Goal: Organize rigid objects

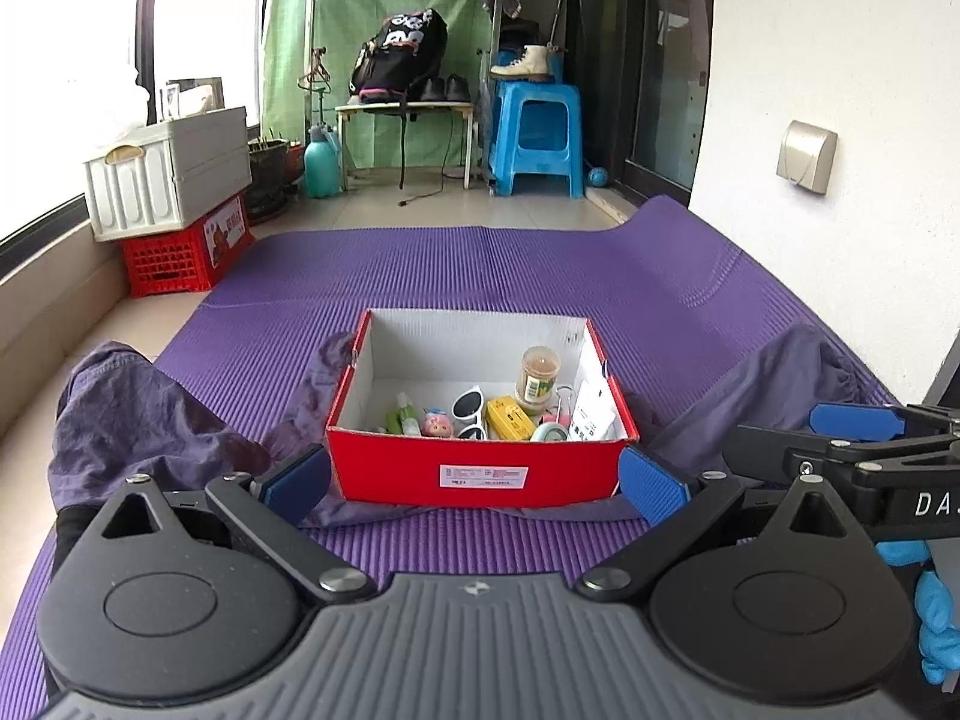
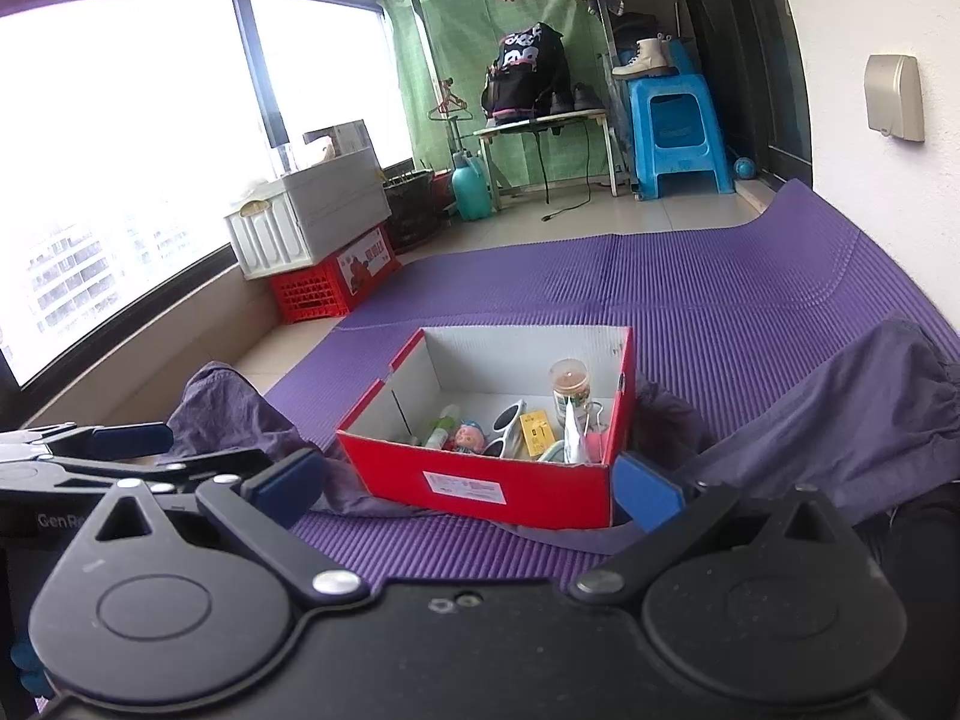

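Left wrist view shows a big purple mat [image 1: 480, 276] spread over the floor. A person sits on it, and their legs in dark purple trousers [image 1: 144, 414] lie on each side of the box.

A red shoe box [image 1: 480, 471] with white insides sits in the middle of the mat, between the legs. The box is open on top. All the small things are packed at the near end of the box, and the far end is bare.

The left gripper [image 1: 474, 483] hangs low just in front of the box. Its jaws are spread wide, about as wide as the box, and they hold nothing. The right gripper [image 2: 468, 486] is beside it, also in front of the box. Its jaws are wide apart too, with nothing in them. A hand in a blue glove [image 1: 933, 630] shows at the right edge.

Inside the box, a round jar [image 1: 539, 378] with a clear lid stands up near the right wall. A white packet [image 1: 591, 414] leans against that wall. White sunglasses [image 1: 470, 411] lie in the middle. A yellow box [image 1: 510, 418] lies just right of them. A small doll [image 1: 439, 422] with a pink face sits just left of the sunglasses. A little green and white bottle [image 1: 405, 414] lies further left. A metal clip [image 1: 564, 399] stands by the jar.
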Available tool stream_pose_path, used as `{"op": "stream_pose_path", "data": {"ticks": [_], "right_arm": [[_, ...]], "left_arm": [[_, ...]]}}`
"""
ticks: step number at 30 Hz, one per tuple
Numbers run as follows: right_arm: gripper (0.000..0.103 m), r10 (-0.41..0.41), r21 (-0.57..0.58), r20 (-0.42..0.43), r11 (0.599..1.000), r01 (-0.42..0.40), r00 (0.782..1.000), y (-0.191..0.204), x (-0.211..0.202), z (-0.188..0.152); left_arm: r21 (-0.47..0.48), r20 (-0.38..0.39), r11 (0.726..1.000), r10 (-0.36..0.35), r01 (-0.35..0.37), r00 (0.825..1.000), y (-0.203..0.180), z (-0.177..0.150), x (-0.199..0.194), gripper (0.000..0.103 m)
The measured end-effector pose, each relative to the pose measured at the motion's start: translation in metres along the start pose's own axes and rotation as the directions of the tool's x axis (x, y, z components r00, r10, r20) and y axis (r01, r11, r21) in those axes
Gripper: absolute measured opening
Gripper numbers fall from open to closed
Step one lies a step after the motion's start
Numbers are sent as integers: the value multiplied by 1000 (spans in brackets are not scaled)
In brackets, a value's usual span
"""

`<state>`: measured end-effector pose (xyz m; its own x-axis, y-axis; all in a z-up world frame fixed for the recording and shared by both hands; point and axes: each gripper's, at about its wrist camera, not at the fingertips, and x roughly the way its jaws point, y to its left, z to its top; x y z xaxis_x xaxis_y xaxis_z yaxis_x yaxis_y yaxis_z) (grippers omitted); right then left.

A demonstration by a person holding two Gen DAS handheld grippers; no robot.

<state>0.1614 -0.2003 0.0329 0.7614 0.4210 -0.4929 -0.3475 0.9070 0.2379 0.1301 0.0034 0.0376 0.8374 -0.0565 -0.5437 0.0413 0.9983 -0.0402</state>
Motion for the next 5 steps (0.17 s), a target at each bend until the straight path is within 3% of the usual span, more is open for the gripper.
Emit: {"op": "stream_pose_path", "data": {"ticks": [5], "right_arm": [[103, -3, 2, -3, 1000, 3, 1000, 0, -1, -2]], "left_arm": [[-7, 10, 1000, 5, -5, 1000, 2, 1, -5, 103]]}}
